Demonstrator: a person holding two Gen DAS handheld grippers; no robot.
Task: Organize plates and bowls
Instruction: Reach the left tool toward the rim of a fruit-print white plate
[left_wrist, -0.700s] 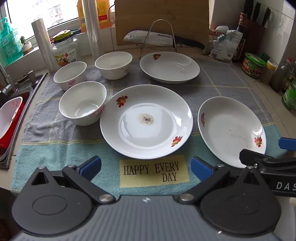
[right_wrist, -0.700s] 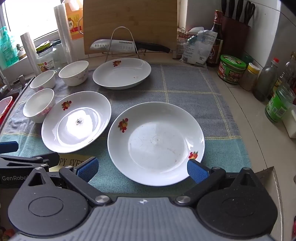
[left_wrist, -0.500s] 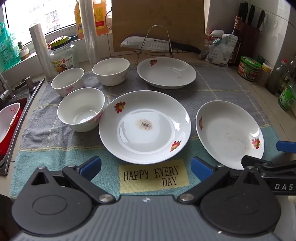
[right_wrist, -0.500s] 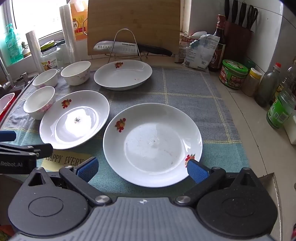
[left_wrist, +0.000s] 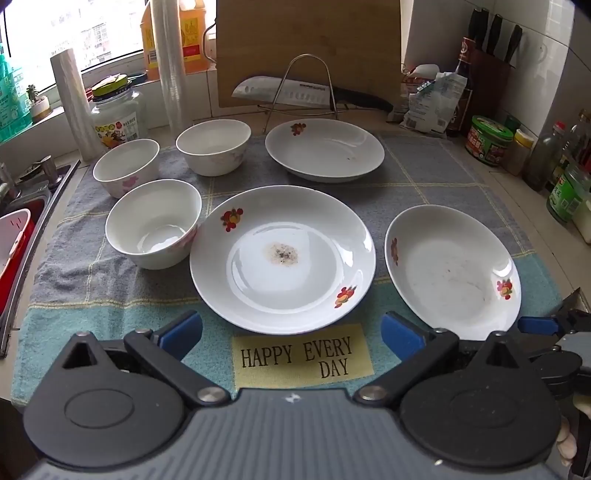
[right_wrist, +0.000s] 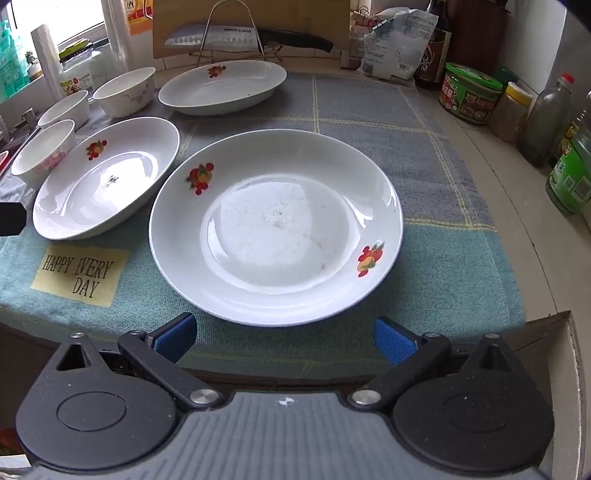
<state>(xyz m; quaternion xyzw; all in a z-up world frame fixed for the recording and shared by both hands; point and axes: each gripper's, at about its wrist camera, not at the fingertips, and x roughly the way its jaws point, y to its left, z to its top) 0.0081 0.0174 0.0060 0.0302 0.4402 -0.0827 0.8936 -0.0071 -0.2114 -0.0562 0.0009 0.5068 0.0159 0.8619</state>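
Lying just ahead of the right hand-held gripper (right_wrist: 284, 332) (jaws apart, empty) — a plate (right_wrist: 275, 225).

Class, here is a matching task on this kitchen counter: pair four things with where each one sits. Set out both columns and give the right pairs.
Things
1. knife
2. plate with the brown stain
3. yellow patch reading HAPPY EVERY DAY
4. green-lidded tub

Places
A. sewn on the towel's near edge
B. on the bare counter right of the towel
C. across the wire rack, before the wooden board
D. mid-towel, beside the nearest bowl

Pairs: 1-C, 2-D, 3-A, 4-B
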